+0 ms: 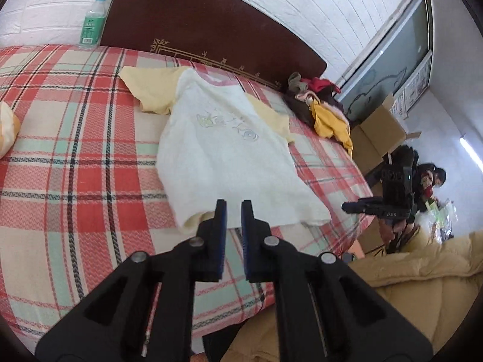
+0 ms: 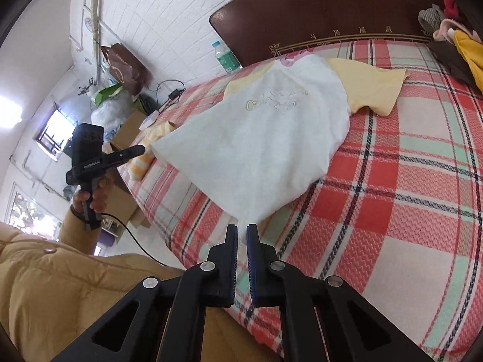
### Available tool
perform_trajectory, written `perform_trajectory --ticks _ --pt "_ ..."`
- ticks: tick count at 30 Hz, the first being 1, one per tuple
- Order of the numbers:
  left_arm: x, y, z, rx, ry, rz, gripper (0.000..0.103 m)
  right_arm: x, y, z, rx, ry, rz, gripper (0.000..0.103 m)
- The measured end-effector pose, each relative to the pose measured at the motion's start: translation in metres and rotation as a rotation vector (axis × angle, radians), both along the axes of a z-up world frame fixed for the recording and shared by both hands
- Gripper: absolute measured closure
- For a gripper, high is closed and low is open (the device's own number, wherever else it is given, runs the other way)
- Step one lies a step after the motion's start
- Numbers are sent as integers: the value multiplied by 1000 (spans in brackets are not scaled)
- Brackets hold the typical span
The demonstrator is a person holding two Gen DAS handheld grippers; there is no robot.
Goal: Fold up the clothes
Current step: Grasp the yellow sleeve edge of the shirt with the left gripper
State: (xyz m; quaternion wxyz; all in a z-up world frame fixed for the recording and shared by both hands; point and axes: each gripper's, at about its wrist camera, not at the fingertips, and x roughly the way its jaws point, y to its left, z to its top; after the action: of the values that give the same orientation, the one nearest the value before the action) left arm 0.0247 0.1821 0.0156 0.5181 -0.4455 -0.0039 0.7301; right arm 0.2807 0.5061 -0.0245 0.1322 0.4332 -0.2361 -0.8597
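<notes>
- Left gripper (image 1: 233,203) up close, jaws drawn in to a narrow gap and pinching the near hem of the white T-shirt (image 1: 232,147), which lifts off the bed here
- Right gripper (image 2: 241,227) likewise nearly closed, clamped on the other hem corner; the cloth runs up from between its pads (image 2: 250,235) in a taut ridge
- Each gripper shows in the other's camera: the right one off at the bed's edge in the left view, the left one held in a bare hand (image 2: 90,196) with a tan padded sleeve (image 2: 60,286) below it
- The shirt lies print-up along the plaid bed (image 1: 75,150), collar toward the headboard, pale yellow sleeves (image 1: 151,90) spread to both sides
- Something striped yellow and white sits beside the shirt's far corner in the right view, possibly another garment, hard to tell
- Farther back, a heap of clothes (image 1: 320,105) in brown, red and yellow lies near the dark headboard (image 1: 196,21)
- A water bottle (image 1: 92,21) stands at the head of the bed against the white wall
- Cardboard boxes (image 1: 374,132) beyond the bed's side
</notes>
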Motion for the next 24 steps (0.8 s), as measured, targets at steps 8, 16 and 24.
perform_trajectory --ticks 8,16,24 --pt "-33 15 -39 -97 7 140 10 -15 18 -30 -51 -46 -98 65" --pt "-28 62 -73 -181 3 51 81 -32 3 -44 -76 -53 -102 48" --pt "-17 25 -46 -67 -114 61 93 -41 -11 -49 -40 -52 -56 90"
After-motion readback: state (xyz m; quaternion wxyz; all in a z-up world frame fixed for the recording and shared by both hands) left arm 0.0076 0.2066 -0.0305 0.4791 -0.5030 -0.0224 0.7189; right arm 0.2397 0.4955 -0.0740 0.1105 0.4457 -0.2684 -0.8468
